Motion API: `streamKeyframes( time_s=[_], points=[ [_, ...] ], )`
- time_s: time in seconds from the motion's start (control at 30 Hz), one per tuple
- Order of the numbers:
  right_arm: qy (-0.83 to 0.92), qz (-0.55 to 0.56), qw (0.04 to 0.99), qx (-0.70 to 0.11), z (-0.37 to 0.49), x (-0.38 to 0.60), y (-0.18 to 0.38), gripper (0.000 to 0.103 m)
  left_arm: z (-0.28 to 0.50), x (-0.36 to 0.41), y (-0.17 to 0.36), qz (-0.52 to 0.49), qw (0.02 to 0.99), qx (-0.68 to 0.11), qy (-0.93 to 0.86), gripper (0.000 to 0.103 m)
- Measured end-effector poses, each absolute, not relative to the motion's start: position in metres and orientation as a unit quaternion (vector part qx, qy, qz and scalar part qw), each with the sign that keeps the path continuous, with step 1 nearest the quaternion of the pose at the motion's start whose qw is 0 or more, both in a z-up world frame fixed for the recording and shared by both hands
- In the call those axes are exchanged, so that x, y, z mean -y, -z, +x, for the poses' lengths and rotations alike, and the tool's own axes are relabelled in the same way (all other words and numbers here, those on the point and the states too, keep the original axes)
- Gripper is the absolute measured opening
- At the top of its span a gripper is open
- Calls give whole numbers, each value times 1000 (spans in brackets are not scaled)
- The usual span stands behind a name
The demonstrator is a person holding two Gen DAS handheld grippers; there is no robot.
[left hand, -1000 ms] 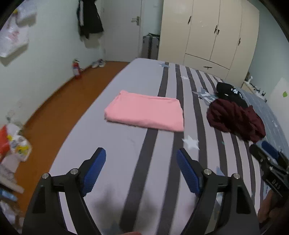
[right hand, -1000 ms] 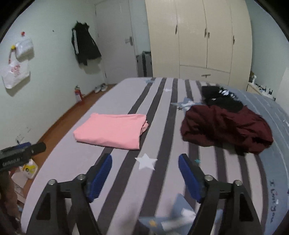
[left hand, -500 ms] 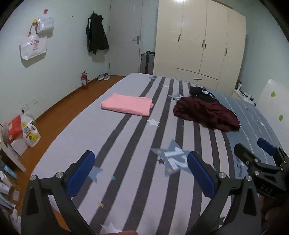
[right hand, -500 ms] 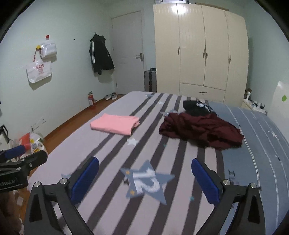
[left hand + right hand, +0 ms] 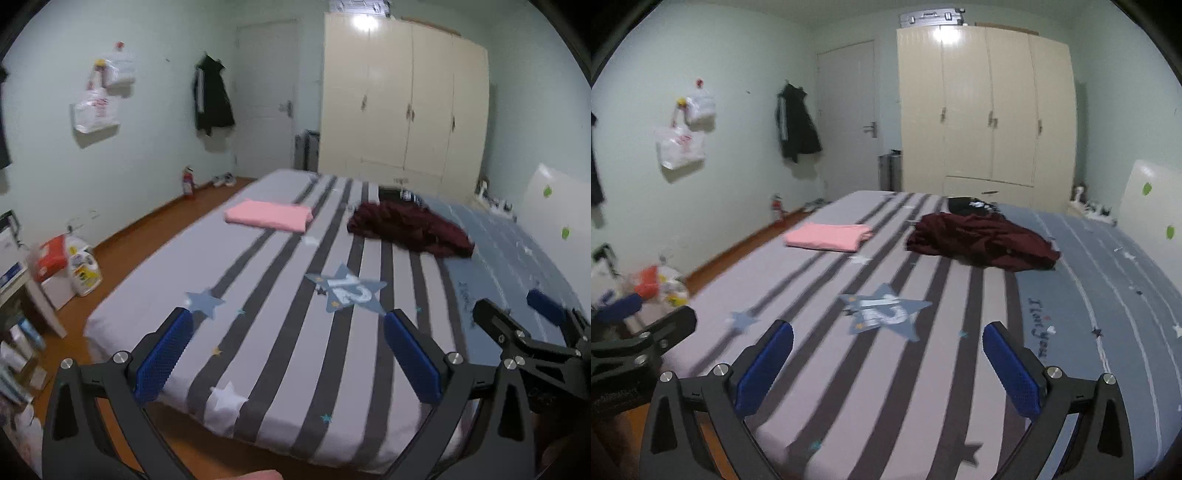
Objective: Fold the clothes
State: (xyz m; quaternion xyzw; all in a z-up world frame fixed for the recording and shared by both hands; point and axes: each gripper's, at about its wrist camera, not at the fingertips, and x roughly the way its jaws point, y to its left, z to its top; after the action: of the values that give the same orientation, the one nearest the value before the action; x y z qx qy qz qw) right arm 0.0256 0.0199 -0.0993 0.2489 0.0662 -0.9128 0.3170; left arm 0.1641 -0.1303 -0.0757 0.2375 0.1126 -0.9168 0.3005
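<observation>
A folded pink garment [image 5: 269, 216] [image 5: 829, 237] lies flat on the far left part of the striped bed [image 5: 258, 332] [image 5: 945, 369]. A crumpled dark red garment [image 5: 410, 229] [image 5: 982, 240] lies to its right, with a black garment [image 5: 973, 205] behind it. My left gripper [image 5: 286, 354] is open and empty above the bed's near edge. My right gripper [image 5: 888, 363] is open and empty over the near part of the bed. It also shows at the right edge of the left wrist view [image 5: 524, 321].
A cream wardrobe [image 5: 402, 107] [image 5: 986, 110] stands behind the bed beside a white door [image 5: 849, 118]. A dark jacket [image 5: 796, 125] and plastic bags [image 5: 683, 136] hang on the left wall. Detergent bottles and boxes [image 5: 70, 269] stand on the wooden floor at left.
Both grippers have pulled back and up from the garments to the bed's near end. The clothes look smaller and farther. Both stay open and empty.
</observation>
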Motion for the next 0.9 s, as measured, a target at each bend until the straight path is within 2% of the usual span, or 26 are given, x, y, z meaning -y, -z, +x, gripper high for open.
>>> streamKeyframes(
  time_s=[0.27,0.43,0.9],
  points=[
    [917,198,344,-42,79,-100,0,102,218,57,-4,193,324,-103,921,102],
    [922,170,346,-39,101,-138,-38,102,227,25,-25,175,316,-106,926,102],
    [914,197,350,-56,74,-138,-16,102,187,33,-1,202,320,-101,920,102]
  ],
)
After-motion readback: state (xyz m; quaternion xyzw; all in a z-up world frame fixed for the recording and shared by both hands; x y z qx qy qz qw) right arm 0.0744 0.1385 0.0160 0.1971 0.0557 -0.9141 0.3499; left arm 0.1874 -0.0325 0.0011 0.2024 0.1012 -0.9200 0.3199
